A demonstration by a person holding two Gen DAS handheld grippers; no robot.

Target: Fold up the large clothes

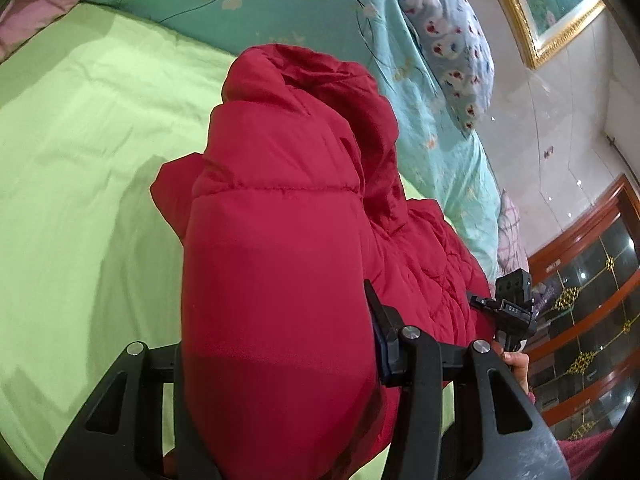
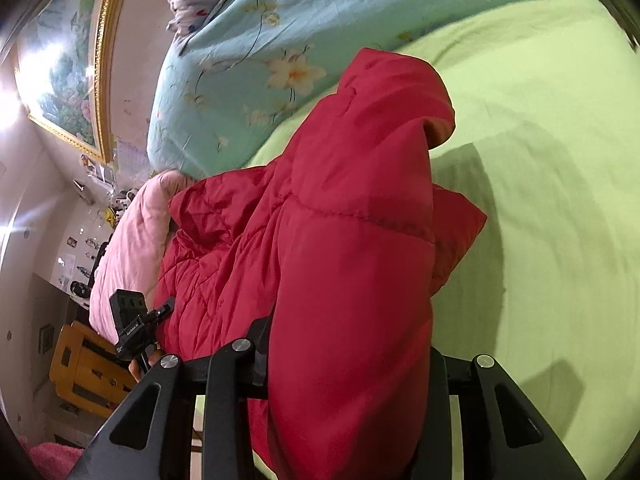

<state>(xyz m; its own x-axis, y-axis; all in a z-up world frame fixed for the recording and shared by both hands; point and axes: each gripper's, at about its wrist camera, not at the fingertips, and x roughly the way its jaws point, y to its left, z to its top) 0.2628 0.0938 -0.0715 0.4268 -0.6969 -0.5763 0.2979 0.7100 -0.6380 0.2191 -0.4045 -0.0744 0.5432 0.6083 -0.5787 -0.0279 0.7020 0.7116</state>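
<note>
Red jacket (image 2: 352, 240) between right tongs (image 2: 348, 360)

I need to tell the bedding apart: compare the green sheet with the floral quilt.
The sheet is plain lime green; the quilt is turquoise with printed flowers. The sheet lies flat and thin; the quilt is bunched thick along its far side. The red jacket rests on the sheet, not on the quilt. Both are bedding on one bed.

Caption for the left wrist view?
Left gripper clamps red padded jacket over green bedsheet.
</note>
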